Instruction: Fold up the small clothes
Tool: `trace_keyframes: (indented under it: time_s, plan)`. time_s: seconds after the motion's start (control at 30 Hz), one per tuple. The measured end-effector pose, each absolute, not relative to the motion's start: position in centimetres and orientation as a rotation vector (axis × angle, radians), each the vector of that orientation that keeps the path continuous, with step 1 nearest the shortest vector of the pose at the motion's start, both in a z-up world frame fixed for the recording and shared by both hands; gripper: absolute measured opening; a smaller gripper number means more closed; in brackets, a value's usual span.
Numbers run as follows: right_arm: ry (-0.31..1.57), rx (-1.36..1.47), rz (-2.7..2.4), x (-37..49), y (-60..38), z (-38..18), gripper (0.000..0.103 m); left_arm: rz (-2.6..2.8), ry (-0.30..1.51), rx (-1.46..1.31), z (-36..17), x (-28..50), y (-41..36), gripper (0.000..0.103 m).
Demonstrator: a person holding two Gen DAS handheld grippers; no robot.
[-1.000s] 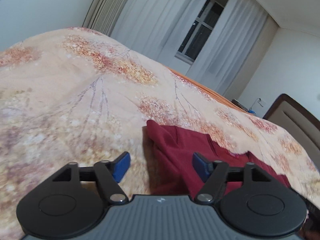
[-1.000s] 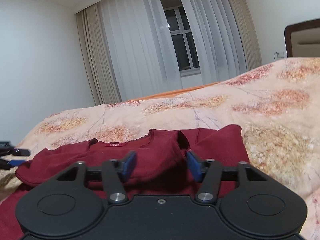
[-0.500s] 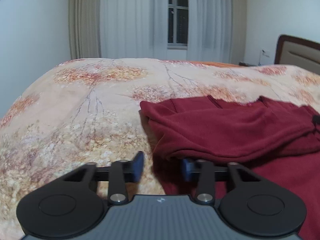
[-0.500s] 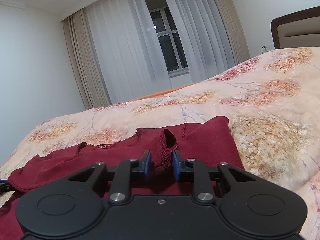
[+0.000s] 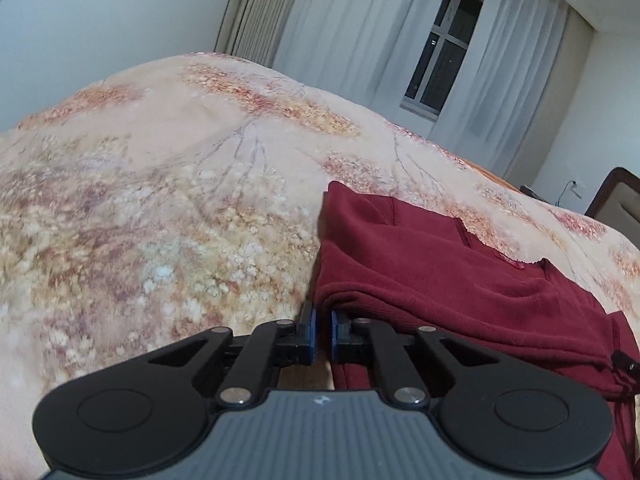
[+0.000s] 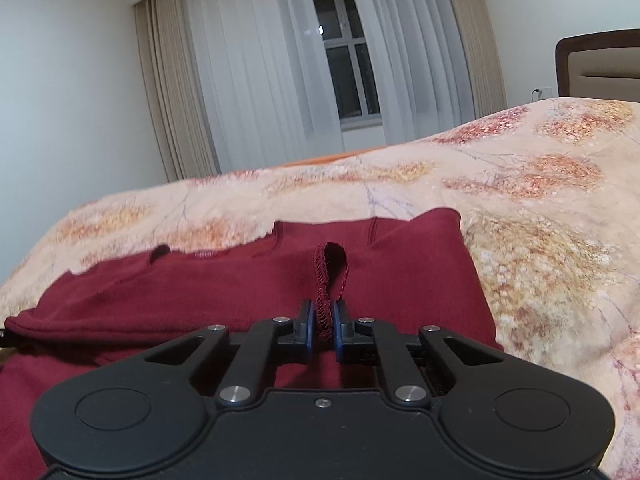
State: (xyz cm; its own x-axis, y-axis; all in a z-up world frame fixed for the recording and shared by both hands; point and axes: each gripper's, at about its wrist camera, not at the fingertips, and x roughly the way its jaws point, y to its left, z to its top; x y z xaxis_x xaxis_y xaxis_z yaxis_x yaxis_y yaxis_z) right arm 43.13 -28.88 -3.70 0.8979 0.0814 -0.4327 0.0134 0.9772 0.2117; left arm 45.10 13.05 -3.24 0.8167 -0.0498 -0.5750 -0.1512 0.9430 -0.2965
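Note:
A dark red shirt (image 5: 432,272) lies partly folded on the bed, its collar and label away from me; it also shows in the right wrist view (image 6: 208,292). My left gripper (image 5: 323,334) sits at the shirt's left folded edge with its blue pads nearly together; the fold's corner lies right above them, and I cannot tell whether cloth is pinched. My right gripper (image 6: 323,330) is shut on a stitched hem loop (image 6: 328,276) of the shirt, which stands up between the pads.
The bed carries a beige floral blanket (image 5: 160,208) that stretches left and beyond the shirt, also in the right wrist view (image 6: 540,240). A headboard (image 6: 600,68) stands at the right. Curtains and a window (image 6: 352,76) are behind the bed.
Both grippers went from open to closed. The right one closed on the hem loop and holds it. The left one moved in to the shirt's left fold and its pads came together.

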Motion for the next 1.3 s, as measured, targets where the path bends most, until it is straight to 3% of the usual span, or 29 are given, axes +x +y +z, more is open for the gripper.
trace_keyframes:
  time_s: [0.13,0.23,0.33,0.4,0.47,0.57,0.7,0.9,1.03,1.07,1.13,1.17,1.2,1.3]
  plan:
    - [0.468,0.206,0.036,43.0,-28.8,-3.9,0.01,0.043,0.616,-0.334,-3.4,44.9,12.9,0.007]
    - [0.47,0.202,0.036,42.9,-28.7,-4.1,0.01,0.018,0.605,-0.312,-3.0,44.4,12.8,0.015]
    - [0.468,0.2,0.036,42.7,-28.7,-4.1,0.012,0.007,0.597,-0.294,-2.5,43.4,12.7,0.046]
    - [0.463,0.197,0.034,42.5,-28.7,-4.1,0.016,0.01,0.571,-0.272,-2.1,42.4,12.5,0.072]
    - [0.454,0.196,0.034,42.2,-28.7,-4.1,0.018,0.024,0.542,-0.256,-1.6,41.6,12.4,0.08]
    - [0.441,0.192,0.029,41.8,-28.6,-4.1,0.024,0.042,0.503,-0.27,-0.9,41.4,12.8,0.086]
    - [0.411,0.184,0.027,41.3,-28.5,-4.2,0.044,0.063,0.495,-0.295,0.0,43.8,13.4,0.087]
    - [0.355,0.153,0.021,40.5,-28.1,-4.0,0.087,0.05,0.585,-0.364,-0.8,49.7,14.2,0.087]
    - [0.324,0.13,0.016,40.1,-27.7,-3.9,0.095,0.029,0.635,-0.417,-2.1,52.4,14.5,0.079]
    - [0.321,0.127,0.017,40.1,-27.7,-3.9,0.095,0.019,0.639,-0.408,-2.2,53.0,14.4,0.074]
    - [0.321,0.124,0.018,40.1,-27.7,-4.0,0.096,0.004,0.657,-0.384,-2.4,54.2,14.1,0.053]
    - [0.323,0.124,0.019,40.1,-27.7,-4.0,0.096,-0.015,0.672,-0.371,-2.5,54.8,13.9,0.019]
    - [0.325,0.125,0.02,40.1,-27.7,-4.1,0.096,-0.029,0.683,-0.357,-2.6,55.3,13.7,0.011]
    - [0.325,0.129,0.021,40.1,-27.7,-4.2,0.096,-0.043,0.592,-0.288,-1.8,54.8,12.7,0.007]
